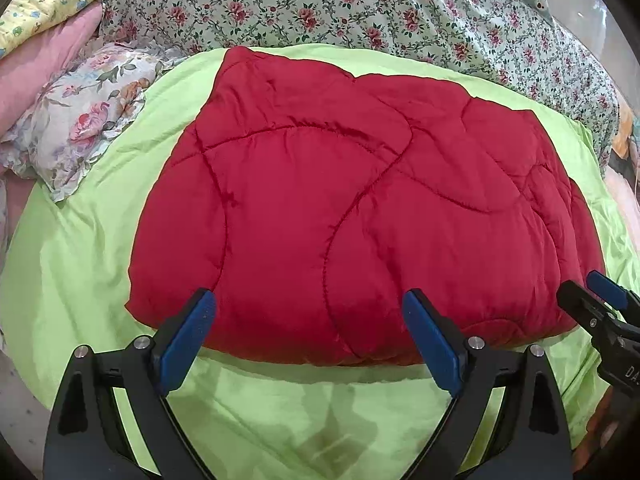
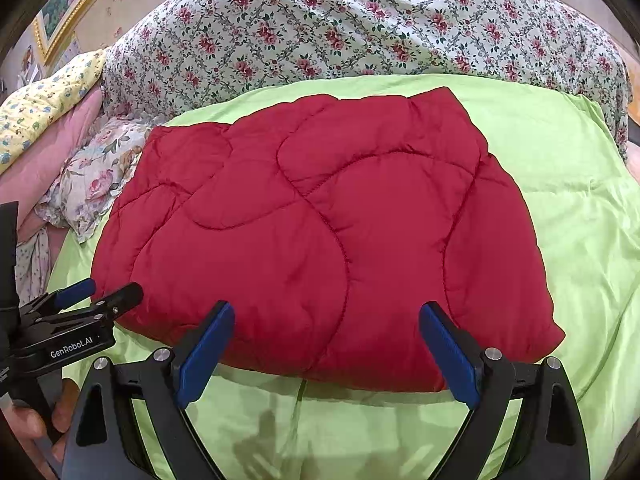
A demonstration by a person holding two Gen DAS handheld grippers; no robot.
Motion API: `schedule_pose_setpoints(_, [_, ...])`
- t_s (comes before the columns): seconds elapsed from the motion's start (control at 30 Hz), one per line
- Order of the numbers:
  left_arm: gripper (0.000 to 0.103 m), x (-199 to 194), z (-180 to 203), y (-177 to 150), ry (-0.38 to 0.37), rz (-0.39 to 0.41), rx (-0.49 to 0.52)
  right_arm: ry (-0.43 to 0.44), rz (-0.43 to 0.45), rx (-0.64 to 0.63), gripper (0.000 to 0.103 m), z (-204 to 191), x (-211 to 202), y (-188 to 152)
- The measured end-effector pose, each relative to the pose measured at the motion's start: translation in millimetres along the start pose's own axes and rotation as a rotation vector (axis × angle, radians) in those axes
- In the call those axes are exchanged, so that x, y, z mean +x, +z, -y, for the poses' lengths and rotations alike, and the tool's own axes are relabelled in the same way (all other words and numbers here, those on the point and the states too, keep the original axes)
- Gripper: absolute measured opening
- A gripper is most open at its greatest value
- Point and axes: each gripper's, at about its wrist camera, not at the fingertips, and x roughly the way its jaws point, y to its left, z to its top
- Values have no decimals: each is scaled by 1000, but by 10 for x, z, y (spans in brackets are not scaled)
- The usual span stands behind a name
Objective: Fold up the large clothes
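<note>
A red quilted padded garment (image 1: 352, 208) lies folded into a thick rectangle on a lime green sheet (image 1: 80, 264); it also shows in the right wrist view (image 2: 320, 240). My left gripper (image 1: 308, 308) is open and empty, its blue pads just above the garment's near edge. My right gripper (image 2: 326, 320) is open and empty, also over the near edge. The right gripper shows at the right of the left wrist view (image 1: 592, 292), and the left gripper at the left of the right wrist view (image 2: 100, 292).
A rose-patterned bedcover (image 2: 340, 28) lies heaped behind the green sheet (image 2: 580, 220). A floral pillow (image 1: 80, 120), pink cloth (image 1: 40, 60) and a yellow patterned cloth (image 1: 44, 0) lie at the left. A gold picture frame (image 2: 76, 4) hangs at the back left.
</note>
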Motion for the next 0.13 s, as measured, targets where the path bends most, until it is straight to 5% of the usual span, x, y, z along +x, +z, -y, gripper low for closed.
schedule_pose_setpoints(0.13, [95,21,32,15,-11,6,11,12,-4,6,94,10,29,9])
